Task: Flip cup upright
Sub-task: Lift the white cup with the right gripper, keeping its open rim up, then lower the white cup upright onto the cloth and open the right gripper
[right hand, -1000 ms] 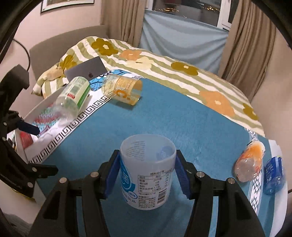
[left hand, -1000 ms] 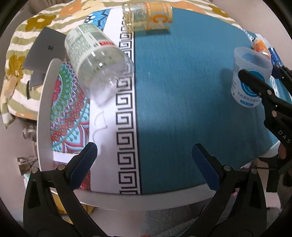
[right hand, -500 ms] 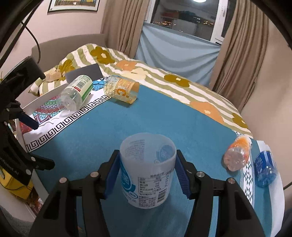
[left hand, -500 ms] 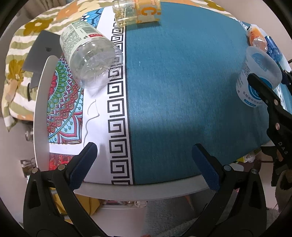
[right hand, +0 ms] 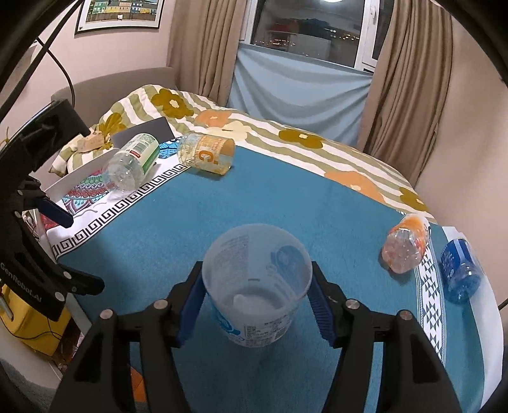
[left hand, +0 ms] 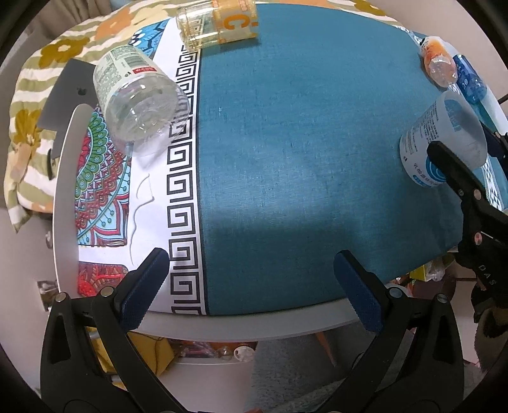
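A round white bench [left hand: 65, 178] carries a teal cloth [right hand: 197, 228] with a white key-pattern border along its left side. Behind the bench lies a bed [right hand: 285, 133] under a striped, flowered cover, with curtains [right hand: 203, 47] and a dark window beyond.

The right claw [right hand: 256, 304] grips the translucent cup [right hand: 256, 286] between its blue pads, one pad pressed on each side of the wall. The cup is mouth-up and tilted a little, over the near right part of the cloth; whether its base touches the cloth cannot be told. From the left wrist view the same cup [left hand: 441, 139] sits at the right edge of the bench, with the right claw's black finger across it.

The left claw [left hand: 252, 286] hangs spread wide over the near edge of the bench, with nothing between its pads.

Four bottles lie on their sides. A clear bottle with a green label [left hand: 136, 95] rests on the patterned border at far left. Just beside it lies a yellow bottle [left hand: 219, 25]. At far right an orange bottle [right hand: 406, 246] and a blue bottle [right hand: 460, 273] lie near each other.
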`<state>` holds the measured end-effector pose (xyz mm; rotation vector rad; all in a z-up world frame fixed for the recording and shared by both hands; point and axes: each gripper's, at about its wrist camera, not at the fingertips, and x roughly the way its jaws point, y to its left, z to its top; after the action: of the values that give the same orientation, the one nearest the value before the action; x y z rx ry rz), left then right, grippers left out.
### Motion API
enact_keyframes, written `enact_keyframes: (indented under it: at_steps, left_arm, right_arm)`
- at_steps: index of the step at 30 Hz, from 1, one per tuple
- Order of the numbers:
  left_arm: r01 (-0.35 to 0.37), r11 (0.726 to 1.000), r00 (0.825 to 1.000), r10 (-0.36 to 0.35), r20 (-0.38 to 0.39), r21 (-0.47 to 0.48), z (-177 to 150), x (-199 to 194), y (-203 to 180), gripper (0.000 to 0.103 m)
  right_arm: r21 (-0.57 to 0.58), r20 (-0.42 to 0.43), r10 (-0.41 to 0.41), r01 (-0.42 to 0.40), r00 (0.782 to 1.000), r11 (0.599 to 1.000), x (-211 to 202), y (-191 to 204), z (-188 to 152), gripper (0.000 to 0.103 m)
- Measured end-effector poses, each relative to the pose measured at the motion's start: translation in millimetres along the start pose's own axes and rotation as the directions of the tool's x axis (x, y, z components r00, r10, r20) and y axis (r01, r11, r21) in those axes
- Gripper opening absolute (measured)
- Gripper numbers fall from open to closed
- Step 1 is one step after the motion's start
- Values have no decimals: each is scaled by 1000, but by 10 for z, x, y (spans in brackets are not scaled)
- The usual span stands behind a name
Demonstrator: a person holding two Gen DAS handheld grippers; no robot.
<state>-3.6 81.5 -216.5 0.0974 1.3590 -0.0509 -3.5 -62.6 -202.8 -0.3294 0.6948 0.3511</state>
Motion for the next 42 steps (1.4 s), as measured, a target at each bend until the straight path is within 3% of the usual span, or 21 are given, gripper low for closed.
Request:
enact_keyframes:
  at_steps: [3,6,8,13,15,23,29,34,38,42]
  left_arm:
    - [-1,1000,1000,1,5,-9,41,1,49,103]
    - [-5,1000,1000,5,10,-14,25,-24,76,103]
    - [-9,1000,1000,9,14,-22,16,-44,86,103]
    - [-10,999,1000,11,27,-52,16,-130,154,103]
    - [-12,998,999,15,45,-64,29,-225,160,103]
    - [-5,997,984,20,175,-82,90,-832,97,103]
    - [7,996,945,24,325,-94,239,-1373,-1,103]
    - [11,995,894,35,446,-100,245,-1753,-107,103]
    - [15,994,854,41,518,-105,194,-1971,-189,103]
    - [26,995,830,34,556,-99,164,-2089,-279,103]
  right_arm:
    - [23,-38,11,-10,999,1000,44,-19,-3,62]
    - [63,-28,11,-9,1000,998,35,-68,-27,73]
    - [82,-7,22,-21,1000,996,6,-102,-20,88]
    - [88,-1,54,-54,999,995,-44,-133,52,94]
    - [92,1,63,-63,998,994,-91,-149,100,103]
    - [142,5,40,-41,999,989,-612,-376,477,103]
    - [211,-38,-64,70,997,975,-1119,-631,721,103]
    - [275,-62,-155,166,986,947,-1453,-914,876,103]
    - [312,-71,-210,222,975,924,-1608,-1083,920,103]
    - [336,-80,-246,258,966,906,-1712,-1171,902,103]
